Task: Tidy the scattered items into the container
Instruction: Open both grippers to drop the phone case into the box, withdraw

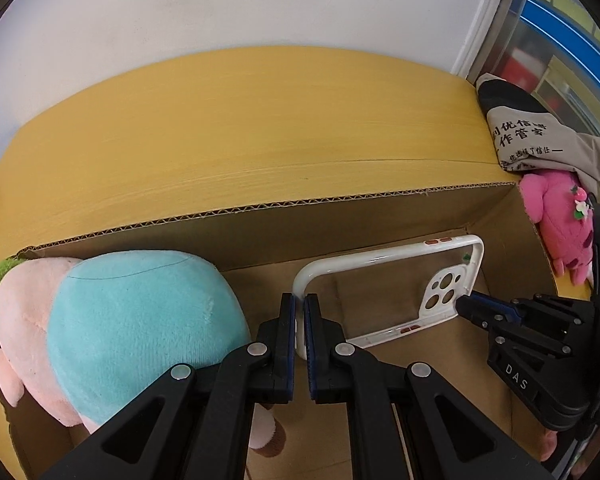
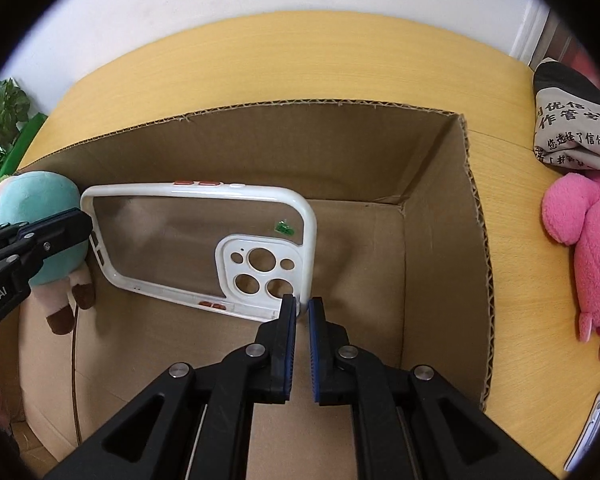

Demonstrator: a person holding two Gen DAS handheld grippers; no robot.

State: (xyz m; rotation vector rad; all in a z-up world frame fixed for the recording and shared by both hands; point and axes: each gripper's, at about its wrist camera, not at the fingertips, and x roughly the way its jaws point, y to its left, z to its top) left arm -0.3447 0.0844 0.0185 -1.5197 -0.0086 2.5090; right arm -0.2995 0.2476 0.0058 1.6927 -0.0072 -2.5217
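A clear phone case with a white rim hangs inside the open cardboard box, held at both ends. My left gripper is shut on the rim of its short end. My right gripper is shut on the rim of the opposite end, beside the camera cut-outs of the phone case. In the left wrist view the right gripper comes in from the right. A teal and pink plush toy lies in the box at the left. I cannot tell whether the case touches the box floor.
The box stands on a yellow wooden table against a white wall. To its right lie a pink plush, a grey printed cloth bag and a white item near the table edge. A green plant stands at the far left.
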